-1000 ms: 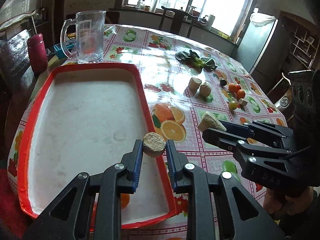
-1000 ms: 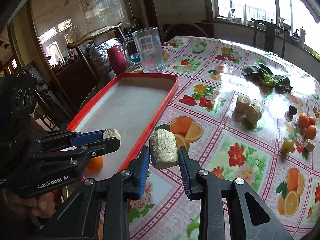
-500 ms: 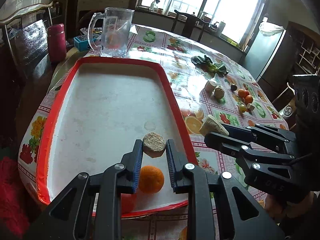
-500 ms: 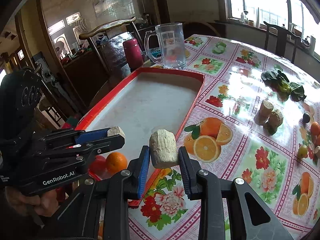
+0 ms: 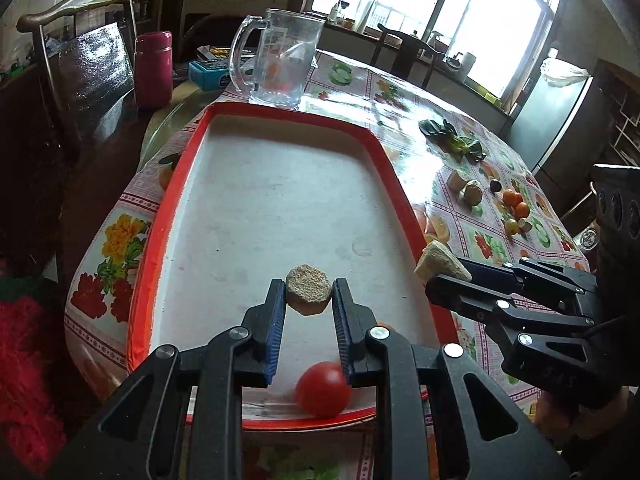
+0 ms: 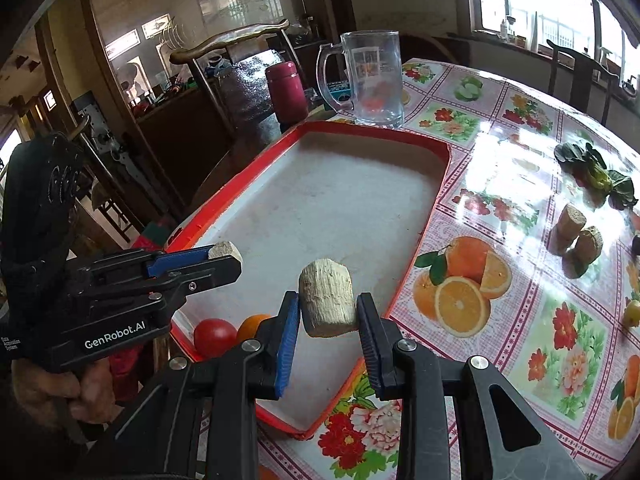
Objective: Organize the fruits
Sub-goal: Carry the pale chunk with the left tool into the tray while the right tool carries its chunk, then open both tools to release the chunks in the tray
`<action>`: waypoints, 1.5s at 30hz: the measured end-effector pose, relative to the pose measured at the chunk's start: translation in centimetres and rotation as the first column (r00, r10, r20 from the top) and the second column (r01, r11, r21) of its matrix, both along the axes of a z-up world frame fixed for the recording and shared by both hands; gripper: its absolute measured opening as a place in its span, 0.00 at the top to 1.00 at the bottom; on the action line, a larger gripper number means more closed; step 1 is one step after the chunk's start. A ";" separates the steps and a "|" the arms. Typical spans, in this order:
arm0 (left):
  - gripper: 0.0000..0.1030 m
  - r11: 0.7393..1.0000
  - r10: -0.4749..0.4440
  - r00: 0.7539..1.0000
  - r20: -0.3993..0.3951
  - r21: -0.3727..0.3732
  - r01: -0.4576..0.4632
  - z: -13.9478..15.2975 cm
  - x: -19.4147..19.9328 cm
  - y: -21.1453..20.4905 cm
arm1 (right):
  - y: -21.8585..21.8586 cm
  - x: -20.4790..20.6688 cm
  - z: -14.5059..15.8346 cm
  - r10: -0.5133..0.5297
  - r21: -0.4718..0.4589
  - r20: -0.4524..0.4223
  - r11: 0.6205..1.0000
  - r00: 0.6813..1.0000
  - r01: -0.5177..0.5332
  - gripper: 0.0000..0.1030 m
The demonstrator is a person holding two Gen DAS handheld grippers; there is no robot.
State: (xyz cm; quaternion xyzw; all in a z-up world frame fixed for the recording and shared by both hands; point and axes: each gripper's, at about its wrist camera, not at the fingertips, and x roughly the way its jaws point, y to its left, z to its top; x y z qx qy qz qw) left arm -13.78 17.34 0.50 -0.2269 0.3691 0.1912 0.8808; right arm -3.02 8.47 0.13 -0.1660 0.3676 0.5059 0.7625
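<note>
My left gripper [image 5: 309,295] is shut on a tan round-cut chunk [image 5: 309,294] and holds it above the near end of the red-rimmed white tray [image 5: 172,184]. My right gripper [image 6: 328,312] is shut on a pale ribbed chunk [image 6: 327,303] over the tray's near right part [image 6: 432,216]. A red tomato [image 5: 323,389] lies in the tray's near end; in the right wrist view the tomato [image 6: 214,335] lies beside an orange [image 6: 253,325]. Two more tan chunks [image 6: 576,236] and small fruits [image 5: 515,204] lie on the table to the right.
A glass mug [image 5: 280,64] stands beyond the tray's far end, with a red flask [image 5: 153,69] and a blue box [image 5: 208,73] to its left. Dark leafy greens [image 5: 456,141] lie on the flowered tablecloth. A chair [image 6: 236,68] stands at the table's left side.
Both grippers have moved left and back over the tray with their chunks still held. The tomato now shows beneath my left gripper, and more of the tray's near end is in view.
</note>
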 end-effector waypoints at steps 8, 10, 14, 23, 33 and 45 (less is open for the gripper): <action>0.80 0.999 0.028 0.999 -0.027 -0.014 -0.029 -1.1 -0.8 1.4 | 2.3 -0.1 -1.4 0.035 -0.034 -0.027 0.999 0.999 -0.036 0.71; 0.80 0.999 0.029 0.999 -0.038 -0.018 -0.029 -1.5 -0.8 1.5 | 2.8 0.0 -1.9 0.039 -0.044 -0.031 0.998 0.999 -0.041 0.71; 0.80 0.999 0.029 0.998 -0.057 -0.022 -0.030 -2.2 -0.7 1.6 | 3.6 0.2 -2.5 0.044 -0.060 -0.039 0.997 0.998 -0.046 0.71; 0.78 0.999 0.035 0.996 -0.081 -0.019 -0.037 -2.5 -0.7 1.4 | 3.4 0.6 -2.9 0.040 -0.059 -0.074 0.997 0.996 -0.044 0.69; 0.71 0.999 0.038 0.996 -0.075 0.025 -0.036 -0.9 -0.7 0.2 | -0.1 1.1 -0.6 0.007 0.016 -0.064 1.000 0.998 -0.006 0.68; 0.71 0.996 -0.066 0.996 -0.055 0.047 0.069 1.2 3.4 -3.8 | -8.4 5.4 -0.3 -0.165 0.048 -0.082 0.984 0.983 0.169 0.66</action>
